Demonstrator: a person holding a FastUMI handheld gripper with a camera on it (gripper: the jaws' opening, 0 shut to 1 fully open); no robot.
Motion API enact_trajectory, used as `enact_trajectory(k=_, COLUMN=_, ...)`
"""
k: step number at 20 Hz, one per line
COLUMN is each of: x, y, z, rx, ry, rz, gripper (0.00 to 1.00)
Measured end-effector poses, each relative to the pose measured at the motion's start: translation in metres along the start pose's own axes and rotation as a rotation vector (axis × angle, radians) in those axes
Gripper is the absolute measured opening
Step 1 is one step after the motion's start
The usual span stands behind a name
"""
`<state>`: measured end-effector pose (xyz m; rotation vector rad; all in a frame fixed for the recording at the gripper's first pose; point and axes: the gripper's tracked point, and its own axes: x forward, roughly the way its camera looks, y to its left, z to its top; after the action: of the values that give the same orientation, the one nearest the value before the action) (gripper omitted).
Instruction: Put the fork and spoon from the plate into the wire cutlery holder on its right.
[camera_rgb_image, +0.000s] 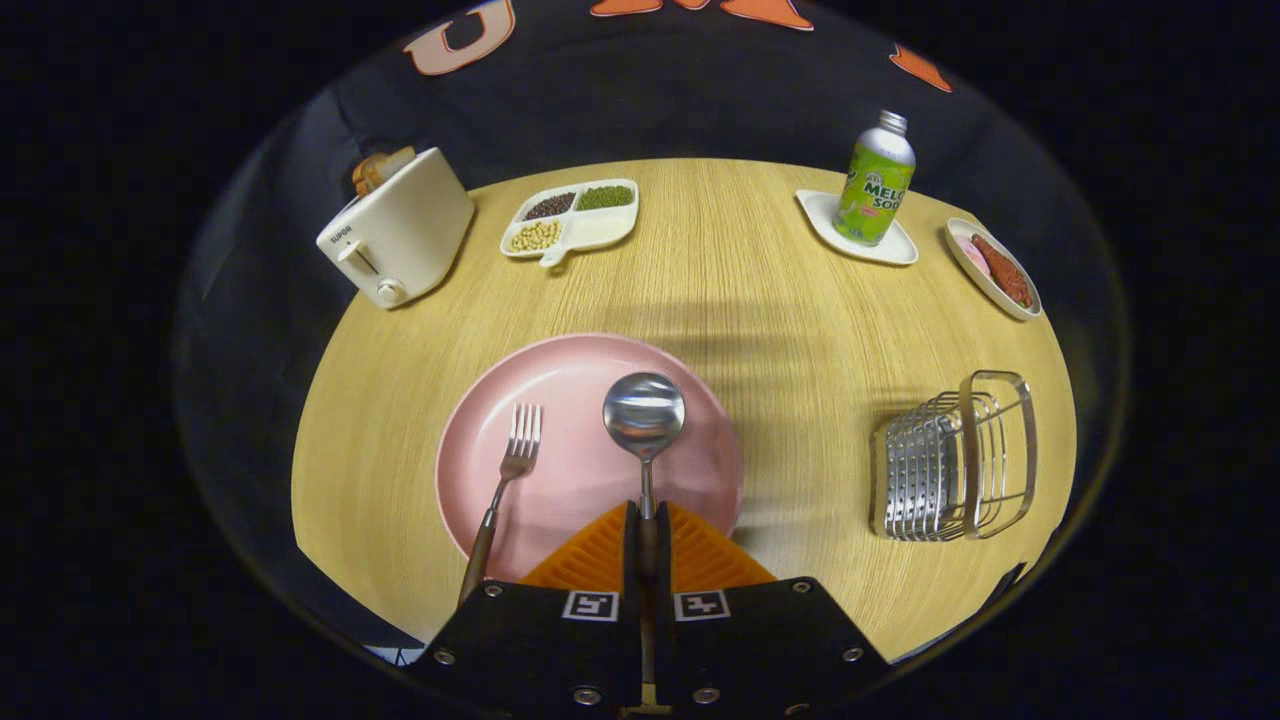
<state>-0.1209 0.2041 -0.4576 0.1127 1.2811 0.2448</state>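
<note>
A pink plate lies on the wooden table just ahead of my fingers. My gripper is shut on the spoon: both fingers press on its handle, and its shiny bowl sticks out forward over the plate. The fork lies on the plate's left part, tines pointing away, its dark handle reaching back over the rim beside my left finger. The wire cutlery holder stands on the table to the right of the plate, well apart from my fingers.
Beyond the plate, a cream toaster stands far left, a divided tray of beans beside it. A green soda bottle stands on a white dish at far right, with a small dish of food near the table's edge.
</note>
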Motion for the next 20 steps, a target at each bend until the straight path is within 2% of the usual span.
enact_trajectory(k=12, x=-0.099, y=-0.047, z=0.064, rx=0.046, ry=-0.247, rz=0.017, gripper=0.06)
enact_trajectory(k=16, x=-0.124, y=-0.082, z=0.076, rx=0.016, ry=-0.291, rz=-0.051, gripper=0.06)
enact_trajectory(k=20, x=-0.14, y=-0.118, z=0.073, rx=0.017, ry=-0.257, rz=-0.11, gripper=0.06)
